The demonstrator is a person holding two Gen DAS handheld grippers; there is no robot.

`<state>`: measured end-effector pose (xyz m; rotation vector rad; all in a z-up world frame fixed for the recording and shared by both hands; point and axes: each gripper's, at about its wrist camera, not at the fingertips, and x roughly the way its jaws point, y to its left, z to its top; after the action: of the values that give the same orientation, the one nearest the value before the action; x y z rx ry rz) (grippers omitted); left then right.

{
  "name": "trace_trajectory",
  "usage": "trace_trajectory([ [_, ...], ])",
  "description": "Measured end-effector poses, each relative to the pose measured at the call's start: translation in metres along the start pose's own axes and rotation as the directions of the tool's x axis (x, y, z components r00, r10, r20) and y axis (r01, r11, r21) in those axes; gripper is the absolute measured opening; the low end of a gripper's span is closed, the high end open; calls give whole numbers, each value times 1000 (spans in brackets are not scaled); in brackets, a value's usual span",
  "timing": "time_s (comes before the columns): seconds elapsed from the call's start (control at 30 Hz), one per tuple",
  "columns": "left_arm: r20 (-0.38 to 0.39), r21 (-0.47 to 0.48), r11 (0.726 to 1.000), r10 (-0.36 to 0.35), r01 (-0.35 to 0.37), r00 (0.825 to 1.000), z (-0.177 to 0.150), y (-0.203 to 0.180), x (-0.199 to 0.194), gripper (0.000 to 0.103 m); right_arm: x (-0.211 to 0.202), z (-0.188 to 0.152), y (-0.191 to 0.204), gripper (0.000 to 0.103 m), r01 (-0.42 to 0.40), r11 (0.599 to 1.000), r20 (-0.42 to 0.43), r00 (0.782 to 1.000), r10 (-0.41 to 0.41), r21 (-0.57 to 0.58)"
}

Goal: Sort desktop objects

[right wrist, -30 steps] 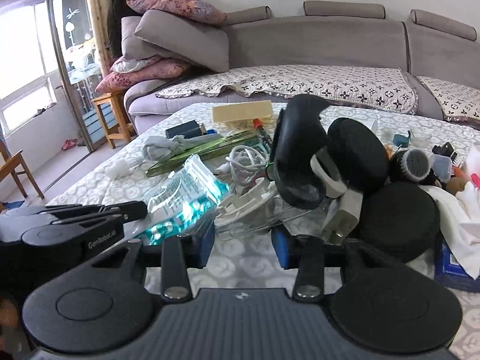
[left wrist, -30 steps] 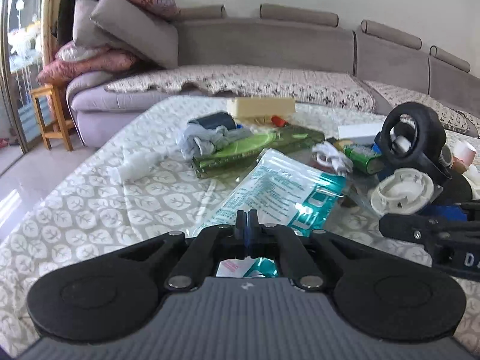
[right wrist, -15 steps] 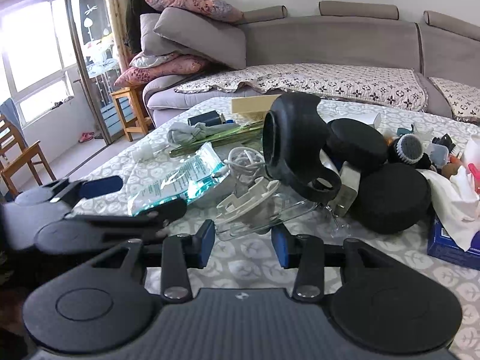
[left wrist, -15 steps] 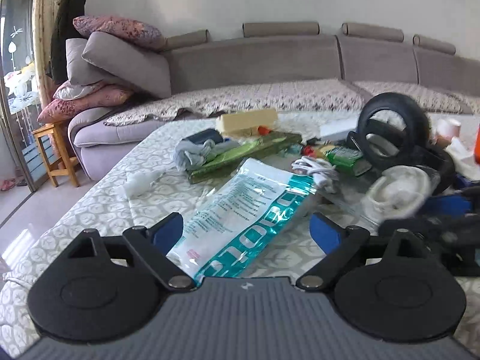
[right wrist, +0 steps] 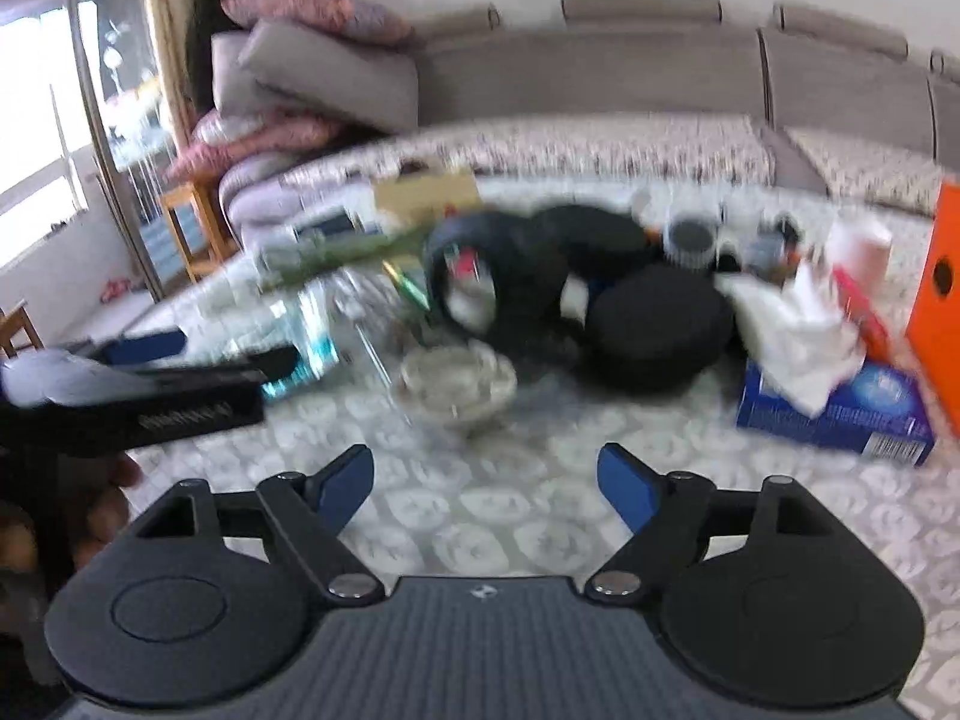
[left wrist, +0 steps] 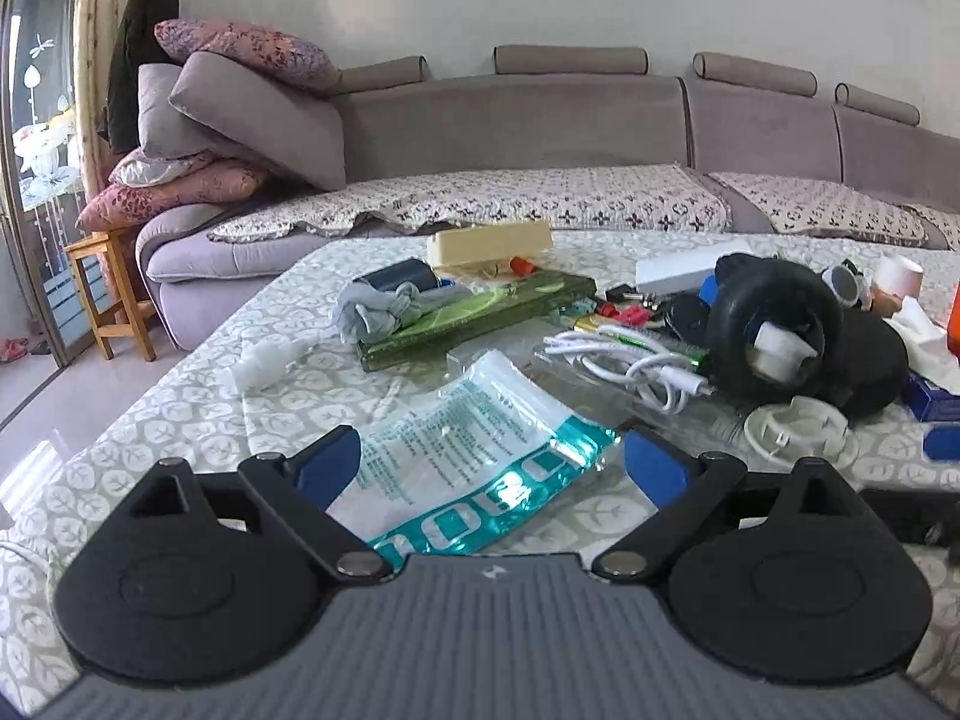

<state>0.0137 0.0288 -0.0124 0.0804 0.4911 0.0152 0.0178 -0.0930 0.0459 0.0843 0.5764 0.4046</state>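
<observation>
Two handheld grippers were seen over a cluttered table, both released and holding nothing. The left gripper was spread wide, its jaws opening further, with a teal-and-white plastic pouch lying flat on the table between the blue fingertips, untouched by either pad. The right gripper was also seen with jaws opening, and only bare patterned cloth lay between them; that view was badly blurred.

Beyond the pouch, a white cable was coiled just beside a black ring-shaped object, with a white round lid near its base and a green flat box farther back. A blue tissue box was seen at the right.

Slippage was judged likely: the slick, flat pouch could be pinched only at an edge. The cable could be snagged and neighbouring items dragged. A collision between the closely placed grippers was also judged possible.
</observation>
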Motion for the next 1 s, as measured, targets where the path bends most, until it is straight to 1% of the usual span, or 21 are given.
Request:
trace_trajectory([
  [0.03,-1,0,1000,2,-2,1000,0,-1,1,97,-1,4,4,79,9,999,33,999,-8,-32],
  [0.07,-3,-1,1000,6,-6,1000,0,-2,2,97,1,6,8,80,19,998,48,999,-16,-57],
  [0.1,-6,-4,1000,11,-11,1000,0,-2,3,97,5,9,10,78,8,998,58,998,-4,-67],
  [0.13,-9,-6,1000,13,-13,1000,0,-1,4,97,10,11,11,77,15,997,64,998,-10,-71],
  [0.17,-14,-7,1000,12,-12,1000,-1,-1,5,97,16,13,13,77,22,996,64,998,-17,-84],
  [0.2,-18,-13,1000,13,-14,1000,-1,1,5,97,22,15,14,76,13,996,62,998,-8,-88],
  [0.23,-22,-18,1000,14,-15,1000,-1,3,5,97,27,17,15,69,11,996,58,998,-6,-87],
  [0.27,-23,-20,1000,17,-18,1000,-2,5,5,97,32,18,16,64,20,995,54,998,-15,-96],
  [0.33,-26,-28,999,25,-25,999,-2,8,5,97,37,17,18,48,31,995,43,999,-27,-94],
  [0.37,-29,-34,999,25,-26,999,-2,10,4,97,39,17,18,42,36,995,39,999,-33,-96],
  [0.4,-32,-39,999,25,-26,999,-2,11,4,97,41,16,18,32,47,994,29,999,-45,-102],
  [0.5,-33,-52,998,25,-26,999,-1,15,2,97,42,11,15,31,54,994,2,999,-54,-91],
  [0.77,-28,-63,998,19,-21,999,-1,16,-2,97,33,6,17,31,74,993,23,997,-72,-95],
  [0.8,-28,-61,998,18,-19,999,-1,16,-2,97,33,6,17,34,80,992,25,997,-78,-96],
  [0.83,-28,-60,998,15,-17,999,-1,16,-2,97,33,7,18,41,86,991,30,996,-84,-99],
  [0.87,-30,-59,998,14,-16,999,-1,16,-1,97,33,8,18,40,87,991,31,996,-84,-100],
  [0.9,-31,-59,998,16,-18,999,-1,16,0,97,31,8,17,38,88,991,40,996,-85,-97],
  [0.93,-33,-60,998,15,-17,999,-1,17,0,97,30,9,17,39,90,991,47,995,-86,-97],
  [1.0,-37,-65,998,14,-16,999,-1,17,1,97,32,10,15,39,84,992,34,996,-81,-90],
])
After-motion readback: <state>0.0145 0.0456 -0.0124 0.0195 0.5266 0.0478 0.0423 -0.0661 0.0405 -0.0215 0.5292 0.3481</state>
